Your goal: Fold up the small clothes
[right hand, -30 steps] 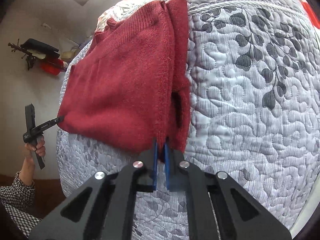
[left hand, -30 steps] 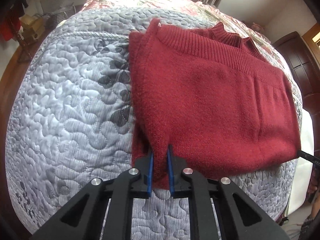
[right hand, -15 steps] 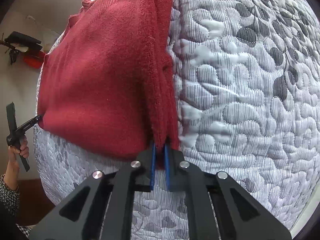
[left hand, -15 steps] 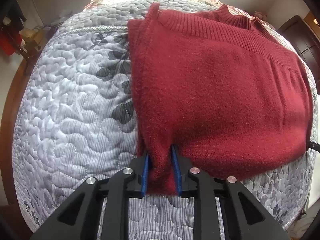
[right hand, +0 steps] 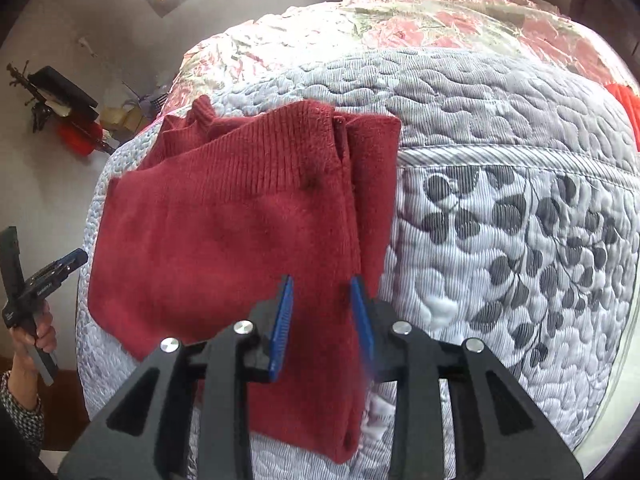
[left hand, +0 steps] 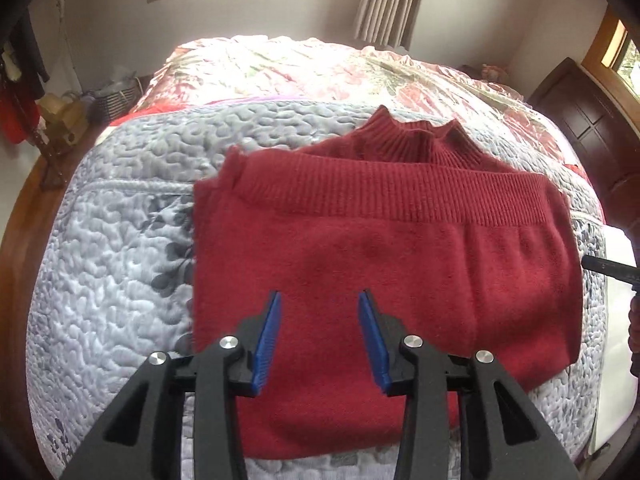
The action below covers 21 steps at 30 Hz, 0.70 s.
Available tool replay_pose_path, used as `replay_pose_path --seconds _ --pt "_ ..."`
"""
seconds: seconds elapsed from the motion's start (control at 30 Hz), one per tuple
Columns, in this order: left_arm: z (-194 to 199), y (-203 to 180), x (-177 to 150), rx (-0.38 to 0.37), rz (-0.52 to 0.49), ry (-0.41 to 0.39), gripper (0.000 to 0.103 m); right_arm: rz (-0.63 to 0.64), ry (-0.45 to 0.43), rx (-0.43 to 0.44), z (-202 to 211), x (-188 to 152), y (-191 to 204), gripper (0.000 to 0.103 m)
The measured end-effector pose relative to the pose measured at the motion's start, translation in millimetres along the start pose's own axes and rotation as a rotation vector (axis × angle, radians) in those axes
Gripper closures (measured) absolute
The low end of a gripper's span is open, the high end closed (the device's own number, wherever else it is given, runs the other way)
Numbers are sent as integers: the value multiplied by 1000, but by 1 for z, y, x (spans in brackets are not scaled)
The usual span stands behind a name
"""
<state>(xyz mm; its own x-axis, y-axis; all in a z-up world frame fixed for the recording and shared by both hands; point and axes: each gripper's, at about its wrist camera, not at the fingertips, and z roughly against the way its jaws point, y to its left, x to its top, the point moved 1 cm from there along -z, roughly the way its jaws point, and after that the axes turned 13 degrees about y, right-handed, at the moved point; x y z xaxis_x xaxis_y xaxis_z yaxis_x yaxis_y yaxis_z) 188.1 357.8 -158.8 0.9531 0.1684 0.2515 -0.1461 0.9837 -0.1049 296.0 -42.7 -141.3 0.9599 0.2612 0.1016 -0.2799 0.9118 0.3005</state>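
Both hand-held grippers, left [left hand: 319, 338] and right [right hand: 322, 326], hover wide open over the folded dark-red knitted sweater [left hand: 384, 280] lying on the grey quilted bed [left hand: 120, 248]; fold appears complete, next withdraw.

The sweater [left hand: 384, 264] is a deep red, ribbed at its hem band and collar. The quilt [right hand: 520, 216] under it is pale grey with dark grey leaf prints. Beyond lies a bedspread [left hand: 320, 68] in pink and cream, perhaps floral. Both grippers are black with blue pads [left hand: 268, 336].
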Motion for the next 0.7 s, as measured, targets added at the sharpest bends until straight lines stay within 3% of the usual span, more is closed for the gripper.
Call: replay_pose_path --seconds 0.2,0.33,0.57,0.7 --pt "-32 -18 7 1 5 53 63 -28 28 -2 -11 11 -12 77" --pt "-50 -13 10 14 46 92 63 8 37 -6 -14 11 -4 94" --pt "-67 -3 7 0 89 134 60 5 33 -64 -15 12 -3 97" --pt "-71 -4 5 6 74 135 59 -41 67 -38 -30 12 -15 97"
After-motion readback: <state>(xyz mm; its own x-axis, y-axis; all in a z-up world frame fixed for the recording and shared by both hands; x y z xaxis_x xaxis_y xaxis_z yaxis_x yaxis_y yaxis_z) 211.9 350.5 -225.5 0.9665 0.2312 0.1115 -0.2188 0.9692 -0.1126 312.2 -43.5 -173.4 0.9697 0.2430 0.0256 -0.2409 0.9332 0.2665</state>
